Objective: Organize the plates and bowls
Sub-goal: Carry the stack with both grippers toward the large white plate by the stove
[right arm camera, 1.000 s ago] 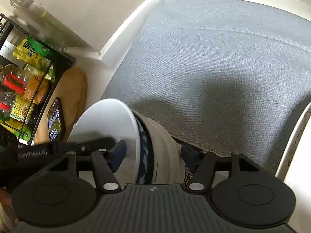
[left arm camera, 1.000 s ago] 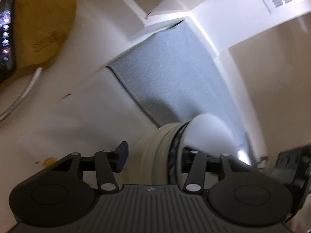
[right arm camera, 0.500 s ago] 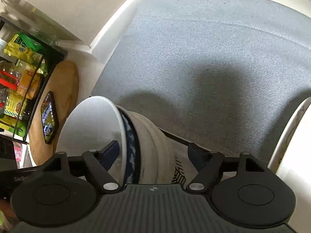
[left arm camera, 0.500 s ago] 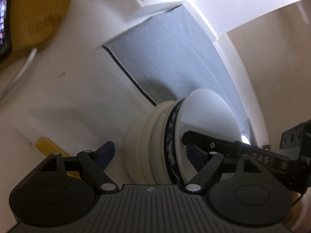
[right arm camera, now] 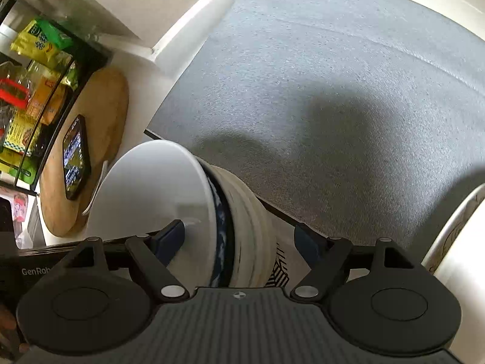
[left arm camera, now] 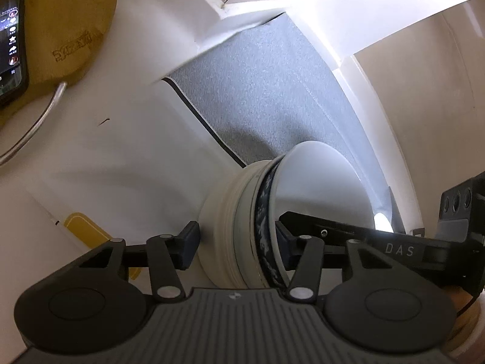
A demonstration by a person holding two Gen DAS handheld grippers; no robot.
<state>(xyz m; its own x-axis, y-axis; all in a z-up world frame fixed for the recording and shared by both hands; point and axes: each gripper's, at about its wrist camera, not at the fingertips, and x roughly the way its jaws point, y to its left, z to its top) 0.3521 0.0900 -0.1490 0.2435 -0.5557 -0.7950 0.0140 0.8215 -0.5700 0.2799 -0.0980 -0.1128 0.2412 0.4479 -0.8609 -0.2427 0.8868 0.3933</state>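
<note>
A stack of bowls (left arm camera: 242, 227) stands on the white counter at the edge of a grey mat (left arm camera: 272, 91): cream ribbed bowls below, a dark blue patterned one, a white bowl (left arm camera: 321, 188) on top. My left gripper (left arm camera: 236, 242) is shut on the stack, one finger inside the rim and one outside. In the right wrist view the stack (right arm camera: 242, 227) sits between the fingers of my right gripper (right arm camera: 239, 236), which stand wide apart; the left finger is inside the white bowl (right arm camera: 151, 194), the right finger is clear of the stack.
A wooden board (left arm camera: 69, 21) with a phone (left arm camera: 9, 39) lies at the far left; it also shows in the right wrist view (right arm camera: 100, 127). A black rack of packets (right arm camera: 27, 91) stands beyond it. A patterned plate rim (right arm camera: 448, 227) is at the right. White walls border the grey mat (right arm camera: 333, 91).
My left gripper has closed on the stack's wall. My right gripper has opened wider and its right finger has come off the stack. The stack has stayed at the mat's edge.
</note>
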